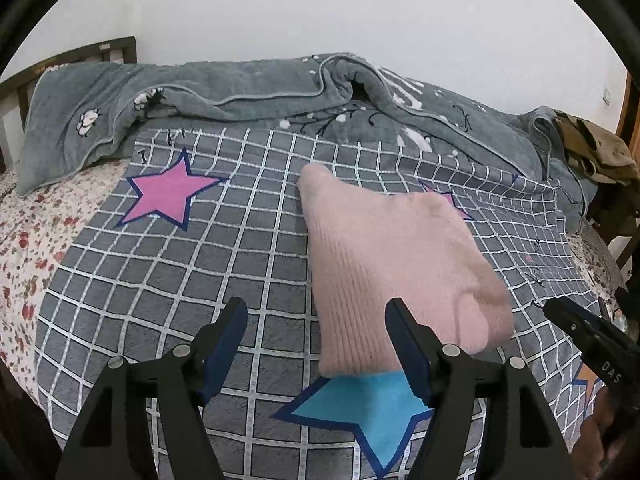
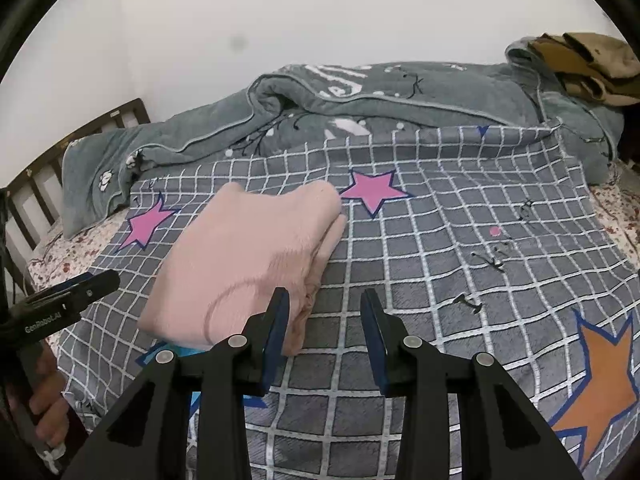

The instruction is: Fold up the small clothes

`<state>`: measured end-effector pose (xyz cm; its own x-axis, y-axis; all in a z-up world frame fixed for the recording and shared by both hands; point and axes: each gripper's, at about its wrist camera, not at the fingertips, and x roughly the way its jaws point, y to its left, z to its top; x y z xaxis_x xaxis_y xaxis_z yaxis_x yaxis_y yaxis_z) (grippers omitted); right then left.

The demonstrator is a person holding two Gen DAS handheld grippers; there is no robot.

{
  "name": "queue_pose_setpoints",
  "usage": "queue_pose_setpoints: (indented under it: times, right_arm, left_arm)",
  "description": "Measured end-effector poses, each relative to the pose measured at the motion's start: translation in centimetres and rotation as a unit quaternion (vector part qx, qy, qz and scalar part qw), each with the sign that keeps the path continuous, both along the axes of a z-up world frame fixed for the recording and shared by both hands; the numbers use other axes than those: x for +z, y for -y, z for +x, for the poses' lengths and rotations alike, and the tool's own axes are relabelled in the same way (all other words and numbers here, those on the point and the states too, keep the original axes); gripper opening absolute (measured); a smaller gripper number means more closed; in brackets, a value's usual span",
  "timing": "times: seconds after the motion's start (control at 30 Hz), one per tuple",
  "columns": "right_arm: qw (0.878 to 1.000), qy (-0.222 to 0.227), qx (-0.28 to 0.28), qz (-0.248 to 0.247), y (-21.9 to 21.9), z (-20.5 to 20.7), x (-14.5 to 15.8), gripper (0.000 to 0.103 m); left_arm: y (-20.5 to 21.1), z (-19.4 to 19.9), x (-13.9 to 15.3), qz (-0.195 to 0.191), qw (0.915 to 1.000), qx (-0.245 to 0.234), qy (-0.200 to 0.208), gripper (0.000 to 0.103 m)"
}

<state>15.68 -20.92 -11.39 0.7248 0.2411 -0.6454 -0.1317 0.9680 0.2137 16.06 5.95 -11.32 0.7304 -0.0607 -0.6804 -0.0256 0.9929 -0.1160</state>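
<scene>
A folded pink knit garment [image 1: 400,248] lies flat on the grey checked bedspread [image 1: 200,280]. My left gripper [image 1: 316,316] hovers over the garment's near left corner, open, with its right finger [image 1: 404,332] in front of the fabric and no pad pressing on it. In the right wrist view the same pink garment [image 2: 248,256] shows its stacked folded edges on the right side. My right gripper [image 2: 325,304] stands open just right of that edge, with only bedspread [image 2: 440,260] between its fingers. Each gripper shows at the border of the other's view: right gripper [image 1: 554,306], left gripper [image 2: 108,280].
A bunched grey-green fleece blanket [image 1: 240,92] lies along the back of the bed against the white wall. Brown and khaki clothes [image 2: 592,60] sit piled at the back right. A dark wooden headboard [image 1: 80,56] and a floral sheet [image 1: 24,240] border the left side. A hand [image 2: 44,400] holds the left gripper.
</scene>
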Motion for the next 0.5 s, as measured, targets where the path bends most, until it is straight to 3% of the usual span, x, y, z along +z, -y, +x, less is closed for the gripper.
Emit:
queue_pose_setpoints:
  times: [0.1,0.27,0.5]
  right_arm:
    - [1.0,-0.008,0.016,0.013,-0.4,0.4,-0.7,0.037]
    - [0.999,-0.013,0.032,0.037,-1.1,1.5,-2.0,0.037]
    - [0.996,-0.026,0.026,0.075,-2.0,5.5,-4.3,0.036]
  left_arm:
    - [-0.1,0.6,-1.0,-0.006,0.9999,-0.006,-0.01,0.07]
    - [-0.6,2.4,-2.3,-0.052,0.9981,-0.021,-0.025,0.069]
    - [-1.3,4.6,-2.9,-0.076,0.9964,-0.025,-0.029,0.067]
